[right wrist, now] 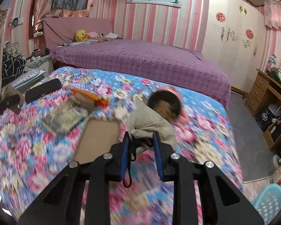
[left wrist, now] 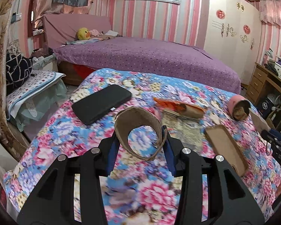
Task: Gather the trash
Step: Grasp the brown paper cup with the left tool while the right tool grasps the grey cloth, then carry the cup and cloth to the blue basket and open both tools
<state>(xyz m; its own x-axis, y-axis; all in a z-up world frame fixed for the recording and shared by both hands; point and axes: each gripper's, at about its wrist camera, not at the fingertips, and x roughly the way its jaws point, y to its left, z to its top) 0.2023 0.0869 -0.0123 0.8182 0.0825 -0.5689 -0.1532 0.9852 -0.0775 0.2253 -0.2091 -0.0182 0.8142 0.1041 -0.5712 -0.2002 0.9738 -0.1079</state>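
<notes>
My left gripper [left wrist: 140, 131] is shut on a squashed cardboard ring [left wrist: 146, 120] and holds it above the floral bedspread [left wrist: 65, 131]. My right gripper [right wrist: 141, 136] is shut on a crumpled grey paper wad [right wrist: 149, 123] above the bedspread [right wrist: 28, 146]. An orange snack wrapper [left wrist: 179, 106] [right wrist: 88, 95], a flat cardboard piece [left wrist: 226, 146] [right wrist: 99, 133], a clear plastic wrapper [left wrist: 181, 127] [right wrist: 65, 116] and a pink cup [left wrist: 238, 106] [right wrist: 170, 103] on its side lie on the bedspread.
A black phone [left wrist: 101, 103] [right wrist: 43, 90] lies on the bedspread at the left. A purple dotted bed [left wrist: 149, 60] is behind. A light blue basket [right wrist: 269, 204] stands on the floor at the lower right. A wooden desk [right wrist: 269, 101] stands at the right.
</notes>
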